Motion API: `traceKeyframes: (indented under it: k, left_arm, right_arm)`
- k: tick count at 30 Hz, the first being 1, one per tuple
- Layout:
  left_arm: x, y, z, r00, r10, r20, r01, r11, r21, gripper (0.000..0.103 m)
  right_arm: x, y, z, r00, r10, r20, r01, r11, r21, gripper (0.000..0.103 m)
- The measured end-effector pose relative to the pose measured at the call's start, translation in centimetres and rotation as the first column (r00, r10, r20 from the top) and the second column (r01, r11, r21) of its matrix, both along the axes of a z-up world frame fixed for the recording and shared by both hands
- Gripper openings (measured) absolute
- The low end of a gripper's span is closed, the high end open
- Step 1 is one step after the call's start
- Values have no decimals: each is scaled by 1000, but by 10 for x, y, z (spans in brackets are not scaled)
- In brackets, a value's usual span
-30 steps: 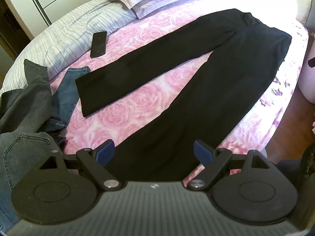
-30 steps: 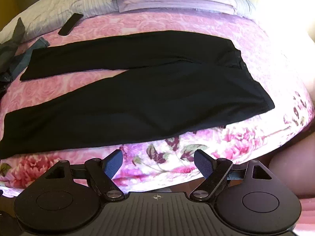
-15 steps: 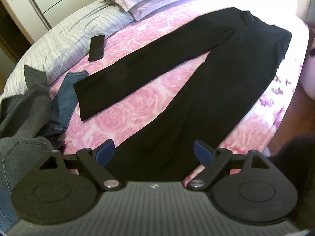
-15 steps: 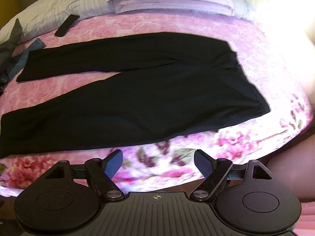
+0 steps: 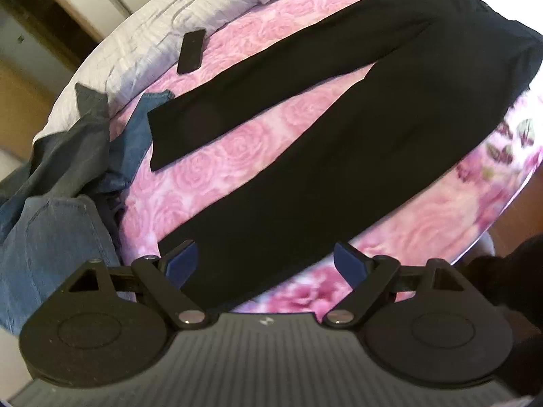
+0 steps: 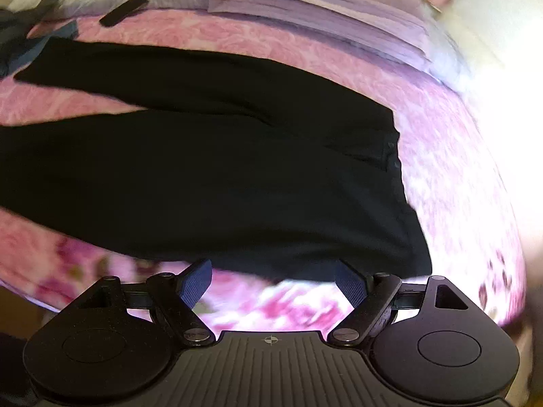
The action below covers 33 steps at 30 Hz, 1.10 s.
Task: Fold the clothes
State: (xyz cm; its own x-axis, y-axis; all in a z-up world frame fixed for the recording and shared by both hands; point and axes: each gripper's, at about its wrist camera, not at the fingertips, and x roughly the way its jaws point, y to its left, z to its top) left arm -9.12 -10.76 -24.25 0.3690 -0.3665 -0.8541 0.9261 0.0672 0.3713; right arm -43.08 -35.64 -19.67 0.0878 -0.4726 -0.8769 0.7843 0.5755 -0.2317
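Observation:
Black trousers [image 5: 339,142] lie spread flat on the pink rose bedspread [image 5: 217,169], legs apart in a V. My left gripper [image 5: 268,261] is open and empty, hovering over the hem of the near leg. In the right wrist view the trousers [image 6: 220,169] fill the middle, waistband to the right. My right gripper [image 6: 273,279] is open and empty, just at the near edge of the trousers by the waist end.
A heap of blue and grey jeans [image 5: 57,203] lies left of the trousers. A black phone [image 5: 191,51] rests on the bed near the far leg; it also shows in the right wrist view [image 6: 124,10]. Pillows [image 6: 305,3] lie at the head of the bed.
Both grippers have moved closer to the trousers and lower over the bed. The jaws stay open. The trousers have not moved.

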Motion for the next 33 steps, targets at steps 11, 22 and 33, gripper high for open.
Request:
traceKeyframes:
  k: [11, 22, 33]
  left_arm:
    - [-15, 15, -84, 990, -106, 98, 94, 989, 116, 75]
    - [43, 40, -185, 870, -387, 307, 322, 915, 242, 61]
    - [61, 20, -193, 872, -391, 294, 314, 908, 276, 9]
  right_arm:
    - [-14, -10, -62, 967, 216, -132, -222, 975, -29, 82]
    - [-9, 41, -119, 885, 354, -301, -413, 897, -158, 82]
    - [-33, 37, -141, 849, 373, -373, -459, 872, -172, 82]
